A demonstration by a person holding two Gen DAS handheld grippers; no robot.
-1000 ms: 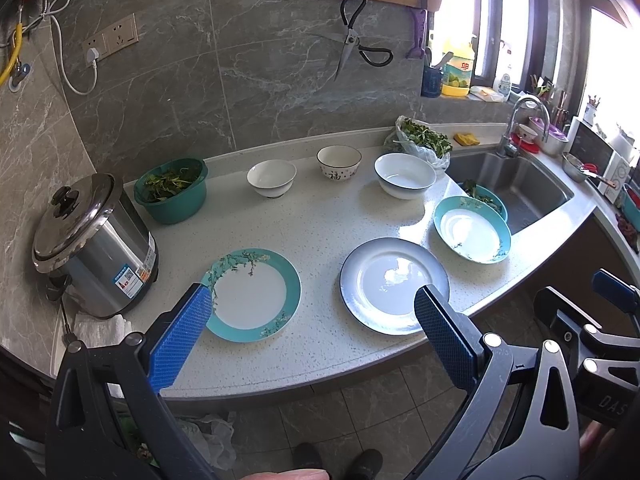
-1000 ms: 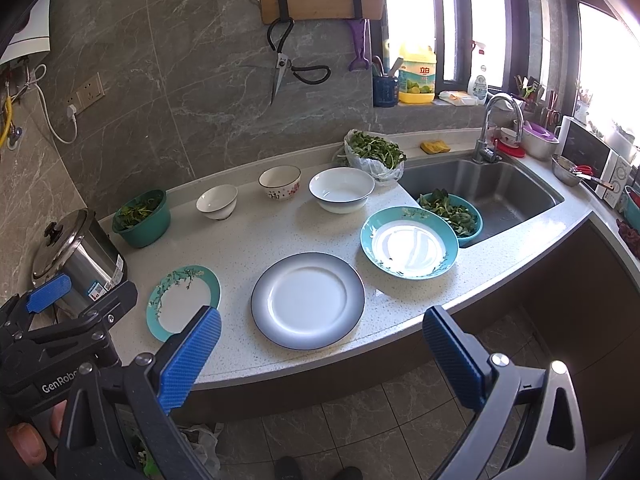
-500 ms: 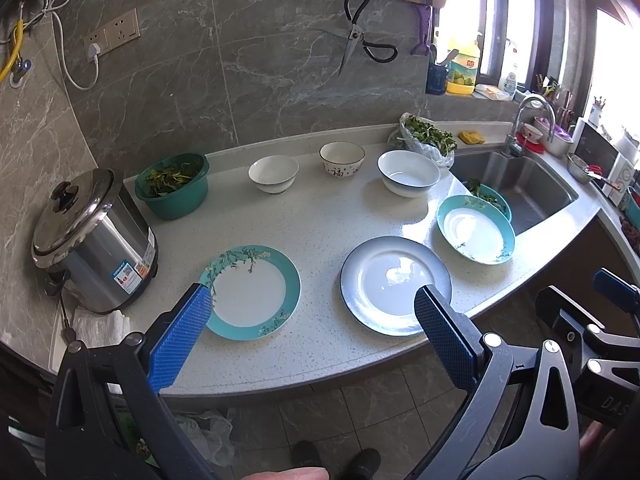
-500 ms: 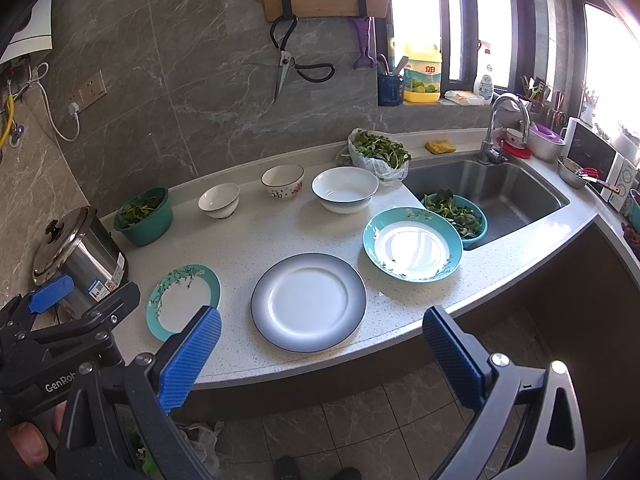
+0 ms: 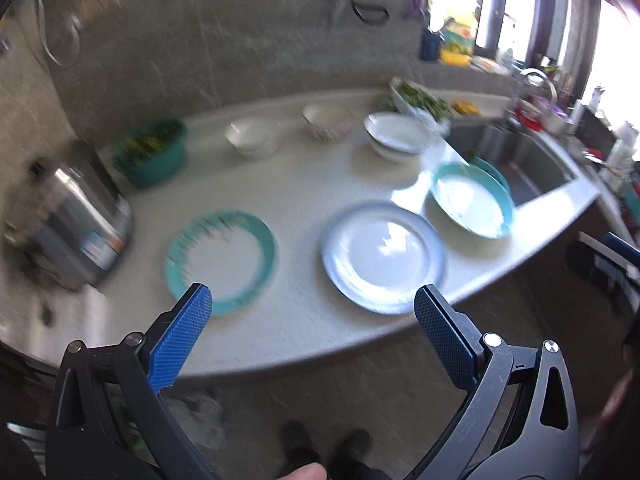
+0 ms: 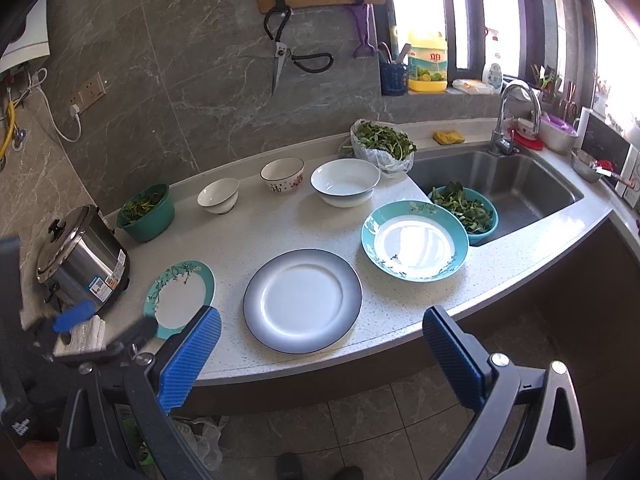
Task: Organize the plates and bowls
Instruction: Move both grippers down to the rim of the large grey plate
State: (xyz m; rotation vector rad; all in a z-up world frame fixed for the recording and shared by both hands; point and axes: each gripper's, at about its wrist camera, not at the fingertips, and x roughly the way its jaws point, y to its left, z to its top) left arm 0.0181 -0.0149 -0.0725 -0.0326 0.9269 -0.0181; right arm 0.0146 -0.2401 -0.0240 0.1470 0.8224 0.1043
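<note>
While both pairs of tongs hang off the near edge of the worktop (image 6: pixel 256 236), nothing is gripped: the left tongs (image 5: pixel 312 312) gape wide and empty, and the right tongs (image 6: pixel 320 340) gape just as wide, empty too. The left wrist view is smeared with blur; the right wrist view is sharp.

Three plates lie along the near side. Far left, the small teal-rimmed plate (image 6: pixel 180 298) sits just beside the steel rice cooker (image 6: pixel 82 258). In the middle lies the grey-rimmed plate (image 6: pixel 303 300), flat, directly ahead of the right tongs. To its right, the deep teal plate (image 6: pixel 415 240) rests close to the sink (image 6: pixel 520 184), with its far-right edge just beside a teal basket of greens (image 6: pixel 466 208) that sits in the sink.

Along the far side, three bowls stand in a row, each apart from the next: a small white bowl (image 6: pixel 219 196), a patterned bowl (image 6: pixel 282 175), then a wide white bowl (image 6: pixel 345 182). Left of them stands a green bowl of greens (image 6: pixel 146 212); right of them, a plastic bag of greens (image 6: pixel 384 146). Scissors (image 6: pixel 288 56) hang on the wall above.

From the right wrist view, the left tongs show at the near left, in front of the rice cooker.
</note>
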